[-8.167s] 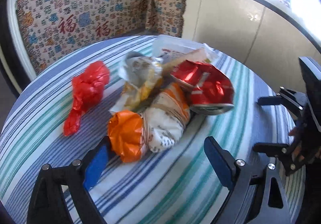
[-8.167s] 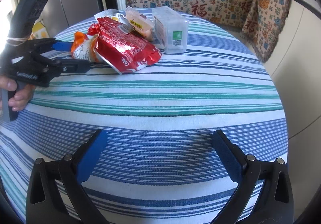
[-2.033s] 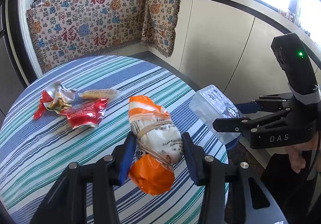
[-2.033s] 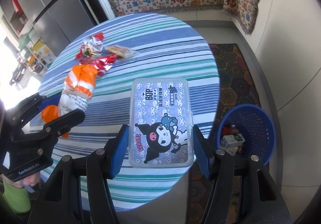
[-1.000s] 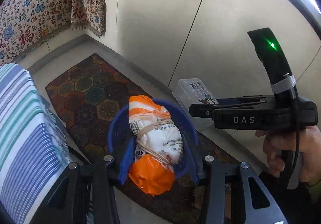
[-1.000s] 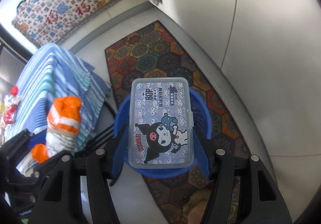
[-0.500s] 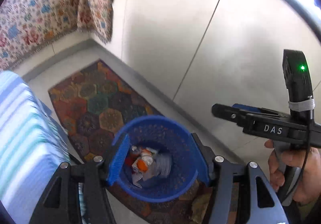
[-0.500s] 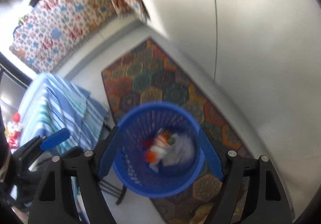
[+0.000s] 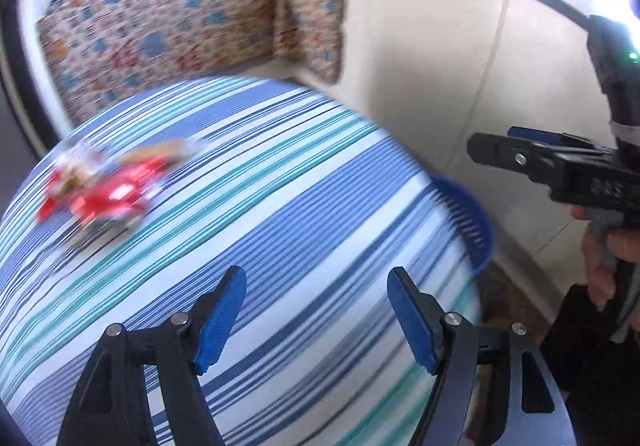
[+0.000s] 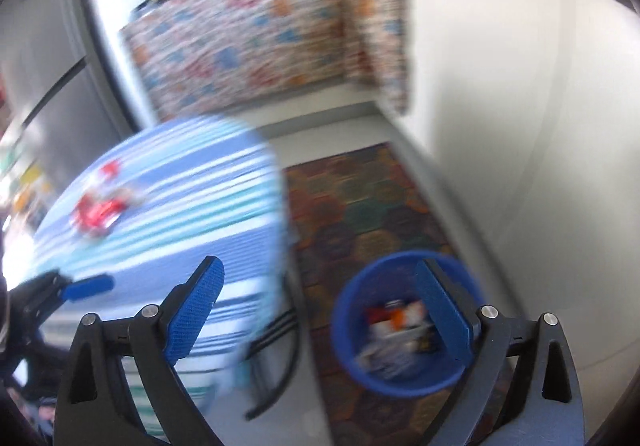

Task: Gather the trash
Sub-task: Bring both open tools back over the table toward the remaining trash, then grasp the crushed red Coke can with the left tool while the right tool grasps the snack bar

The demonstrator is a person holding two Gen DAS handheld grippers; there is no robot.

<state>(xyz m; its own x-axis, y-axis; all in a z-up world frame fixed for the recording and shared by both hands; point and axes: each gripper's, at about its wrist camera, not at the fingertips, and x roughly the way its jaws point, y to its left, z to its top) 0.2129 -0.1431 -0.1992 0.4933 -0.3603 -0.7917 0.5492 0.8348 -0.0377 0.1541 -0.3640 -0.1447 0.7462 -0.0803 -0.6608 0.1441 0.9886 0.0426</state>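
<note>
My left gripper [image 9: 316, 310] is open and empty above the near part of the striped round table [image 9: 280, 206]. A blurred heap of red wrappers [image 9: 104, 194] lies at the table's far left; it also shows in the right wrist view [image 10: 98, 212]. My right gripper [image 10: 316, 314] is open and empty, held off the table's right edge above the floor; it shows in the left wrist view [image 9: 500, 150]. The blue trash basket [image 10: 400, 326] stands on the floor below it with trash inside [image 10: 396, 334]. Its rim peeks past the table [image 9: 472, 218].
A patterned rug [image 10: 360, 198] lies under the basket. A bench with patterned fabric [image 9: 168, 22] runs along the back wall. White cabinet fronts [image 9: 460, 78] stand to the right. Both views are motion-blurred.
Both grippers have swung up and away from over the basket toward the table. The orange-white bag and the clear box, dropped earlier, lie in the basket.
</note>
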